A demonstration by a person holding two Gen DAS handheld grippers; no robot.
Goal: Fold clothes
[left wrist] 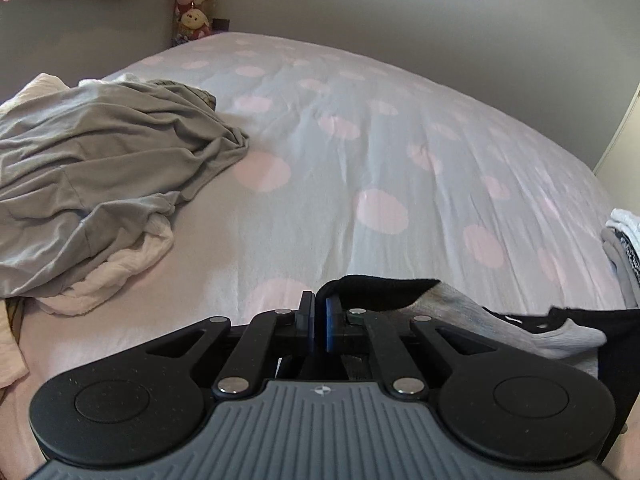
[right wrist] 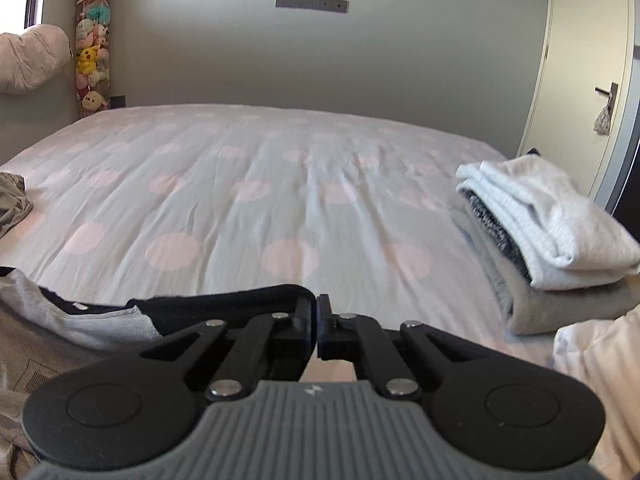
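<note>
A black and grey garment (left wrist: 452,308) hangs stretched between my two grippers, just above the near edge of the bed (left wrist: 360,140). My left gripper (left wrist: 318,308) is shut, with the garment's black hem (left wrist: 380,286) pinched at its tips. In the right wrist view the same black hem (right wrist: 224,304) runs leftward from my right gripper (right wrist: 317,312), whose jaws are also shut on it. The garment's grey part (right wrist: 36,300) sags at the lower left there.
A crumpled heap of grey clothes (left wrist: 100,152) over white fabric (left wrist: 120,272) lies on the bed's left. A folded stack (right wrist: 552,232) sits at the right edge of the dotted sheet (right wrist: 280,184). Plush toys (right wrist: 94,48) hang in the far corner; a door (right wrist: 588,80) stands right.
</note>
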